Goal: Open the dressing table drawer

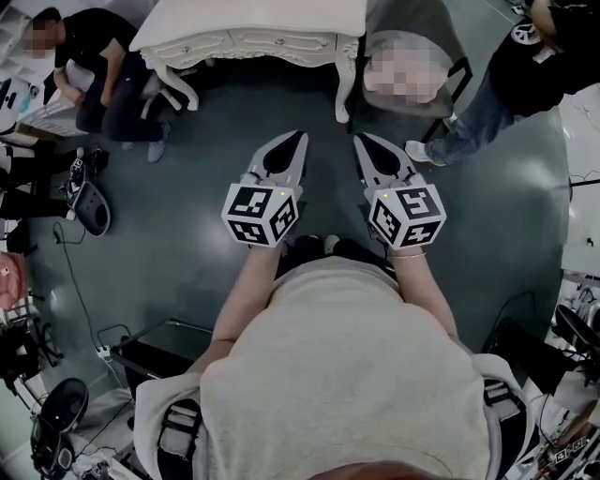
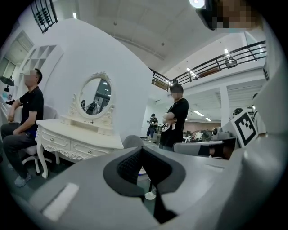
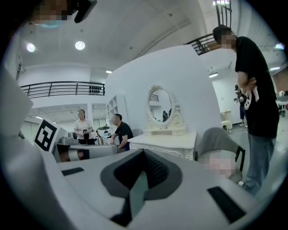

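Note:
The white dressing table [image 1: 246, 26] stands at the top of the head view, its carved drawer fronts [image 1: 253, 43] facing me. Both grippers hang side by side in front of my body, well short of the table and pointing toward it. My left gripper [image 1: 290, 142] is shut with nothing in it, and so is my right gripper [image 1: 368, 145]. In the left gripper view the table [image 2: 76, 144] with its oval mirror [image 2: 95, 97] lies left of the shut jaws of the left gripper [image 2: 143, 151]. The right gripper view shows the table [image 3: 167, 141] beyond the right gripper [image 3: 143, 155].
A grey chair [image 1: 412, 58] stands by the table's right leg. One person sits at the table's left [image 1: 98, 70], another stands at the right [image 1: 511, 80]. Cables, a power strip [image 1: 103, 354] and gear crowd the floor's left edge. Dark floor [image 1: 216, 141] lies between me and the table.

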A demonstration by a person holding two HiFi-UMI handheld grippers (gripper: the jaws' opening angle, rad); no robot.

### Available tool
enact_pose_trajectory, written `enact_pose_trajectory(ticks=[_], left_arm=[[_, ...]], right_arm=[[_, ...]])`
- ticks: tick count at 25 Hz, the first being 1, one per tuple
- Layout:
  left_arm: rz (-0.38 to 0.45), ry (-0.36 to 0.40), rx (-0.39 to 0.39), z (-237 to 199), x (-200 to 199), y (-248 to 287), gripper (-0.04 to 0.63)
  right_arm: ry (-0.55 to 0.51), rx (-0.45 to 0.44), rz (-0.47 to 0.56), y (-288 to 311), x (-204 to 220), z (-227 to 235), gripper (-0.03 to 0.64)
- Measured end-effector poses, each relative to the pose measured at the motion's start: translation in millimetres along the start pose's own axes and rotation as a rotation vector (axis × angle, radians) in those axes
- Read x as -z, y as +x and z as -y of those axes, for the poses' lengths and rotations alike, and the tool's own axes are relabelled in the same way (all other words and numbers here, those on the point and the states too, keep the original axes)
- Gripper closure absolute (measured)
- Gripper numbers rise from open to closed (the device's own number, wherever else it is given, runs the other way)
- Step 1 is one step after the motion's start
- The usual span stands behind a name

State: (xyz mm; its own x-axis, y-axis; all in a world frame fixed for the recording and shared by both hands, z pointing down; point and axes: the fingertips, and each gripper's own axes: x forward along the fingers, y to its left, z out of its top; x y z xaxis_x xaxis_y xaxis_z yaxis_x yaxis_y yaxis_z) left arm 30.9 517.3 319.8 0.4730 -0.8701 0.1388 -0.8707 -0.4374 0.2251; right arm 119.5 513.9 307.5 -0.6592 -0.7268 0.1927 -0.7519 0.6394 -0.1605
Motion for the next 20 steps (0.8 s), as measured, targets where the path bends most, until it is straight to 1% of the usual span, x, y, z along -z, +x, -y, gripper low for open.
enact_pose_trajectory(ticks=[3, 7, 12, 16, 20], left_arm=[[-0.009, 0.014, -0.018, -3.7, 6.4, 0.5, 0.588], [-0.019, -0.014, -0.075, -14.1, 13.7, -3.8, 0.588], [-0.050, -0.035, -0.144, -28.5, 26.1, -7.8, 0.588], [-0.045, -0.047, -0.154, -45.3, 24.7, -1.6, 0.588], [-0.051, -0.055, -0.130, -64.2, 24.2, 20.4, 0.588]], right_arm=[[0.012, -0.018, -0.013, -3.2, 7.0, 3.3, 0.608], [0.029, -0.051, -0.043, -4.5, 18.8, 3.8, 0.609], [0.010, -0.091, -0.061, 9.5, 22.2, 1.1, 0.609], [0.023, -0.089, -0.056, 29.1, 19.7, 6.6, 0.607], [0.032, -0.067, -0.074, 54.7, 21.8, 15.8, 0.609]])
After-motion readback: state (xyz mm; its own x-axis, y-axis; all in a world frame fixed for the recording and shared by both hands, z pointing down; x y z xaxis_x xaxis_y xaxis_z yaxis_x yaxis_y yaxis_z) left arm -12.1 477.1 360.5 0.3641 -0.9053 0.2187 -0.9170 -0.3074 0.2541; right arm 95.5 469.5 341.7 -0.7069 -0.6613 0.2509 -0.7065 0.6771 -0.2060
